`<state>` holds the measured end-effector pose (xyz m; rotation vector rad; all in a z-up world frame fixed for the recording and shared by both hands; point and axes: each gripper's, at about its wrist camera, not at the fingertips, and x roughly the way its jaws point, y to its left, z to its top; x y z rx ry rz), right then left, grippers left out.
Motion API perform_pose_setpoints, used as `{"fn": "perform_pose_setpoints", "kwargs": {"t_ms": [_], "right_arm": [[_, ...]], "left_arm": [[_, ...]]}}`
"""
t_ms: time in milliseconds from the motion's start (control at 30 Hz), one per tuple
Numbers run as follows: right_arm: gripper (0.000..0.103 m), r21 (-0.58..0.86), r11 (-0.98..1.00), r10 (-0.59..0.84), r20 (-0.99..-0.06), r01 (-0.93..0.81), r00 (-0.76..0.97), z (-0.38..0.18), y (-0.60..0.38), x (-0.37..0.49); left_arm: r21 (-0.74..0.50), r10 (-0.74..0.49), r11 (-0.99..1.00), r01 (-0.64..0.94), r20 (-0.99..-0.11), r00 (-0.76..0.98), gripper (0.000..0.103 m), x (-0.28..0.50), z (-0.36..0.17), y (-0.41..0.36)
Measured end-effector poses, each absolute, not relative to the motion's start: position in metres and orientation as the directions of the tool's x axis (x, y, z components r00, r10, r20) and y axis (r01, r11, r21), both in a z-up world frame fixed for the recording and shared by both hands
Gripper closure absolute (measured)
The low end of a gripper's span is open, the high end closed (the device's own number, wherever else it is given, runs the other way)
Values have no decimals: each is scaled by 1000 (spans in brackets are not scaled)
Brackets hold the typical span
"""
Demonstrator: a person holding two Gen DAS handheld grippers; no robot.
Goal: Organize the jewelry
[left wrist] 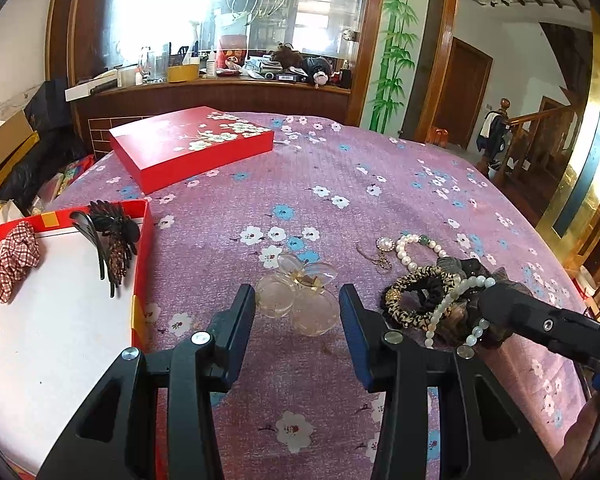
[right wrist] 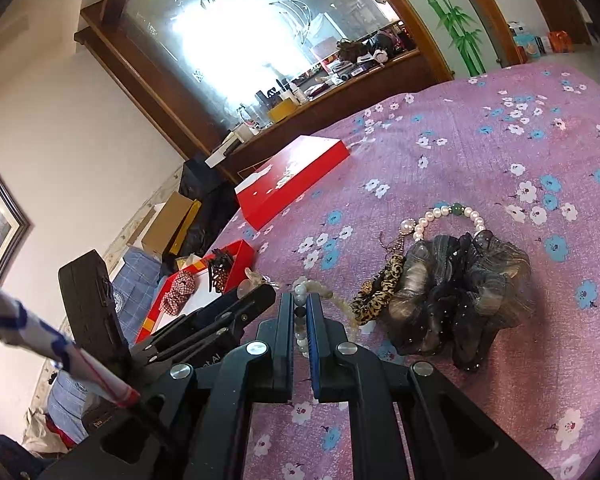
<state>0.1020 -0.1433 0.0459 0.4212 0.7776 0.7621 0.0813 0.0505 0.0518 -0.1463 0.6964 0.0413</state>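
Left gripper (left wrist: 298, 312) held low over the purple flowered bedspread (left wrist: 380, 184), jaws spread wide and grasping nothing, fingers framing a clear flower-shaped hair clip (left wrist: 300, 296) lying flat on the cloth just ahead. Right gripper (right wrist: 299, 320) reaching in from the right side, tilted down toward the pile, jaws clenched on a strand of pale round beads, the pale bead bracelet (right wrist: 302, 300), pinched between the blue pads. Same bracelet draping in a loop over a leopard-print scrunchie (left wrist: 412, 292) and a dark gauzy scrunchie (right wrist: 464, 292), all heaped toward the bedspread's right edge. Just beyond the heap, a white pearl bracelet (left wrist: 416, 248) with one green bead, and beside it a small pearl-topped earring (left wrist: 384, 246). At the near left edge, an open red box (left wrist: 142, 264) with a white floor, holding a red checked scrunchie (left wrist: 14, 258) and a black claw clip (left wrist: 110, 240) leaning at its far wall. Farther back toward the far left corner, the red flowered lid (left wrist: 188, 148) lying flat, well apart from the box
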Motion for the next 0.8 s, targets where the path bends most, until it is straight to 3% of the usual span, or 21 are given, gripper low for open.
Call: {"fn": "perform_pose_setpoints", "kwargs": {"t_ms": [500,800], "right_arm": [[96,529,682,731,-467,-505,498,60,-131,89],[96,511,684,729,-472,-521,495,72,-116,81]], "left_arm": [[-95,55,985,-146,-623,780,61,60,68,63],[-122,79,973,-195,-620,780,61,17,91,117]]}}
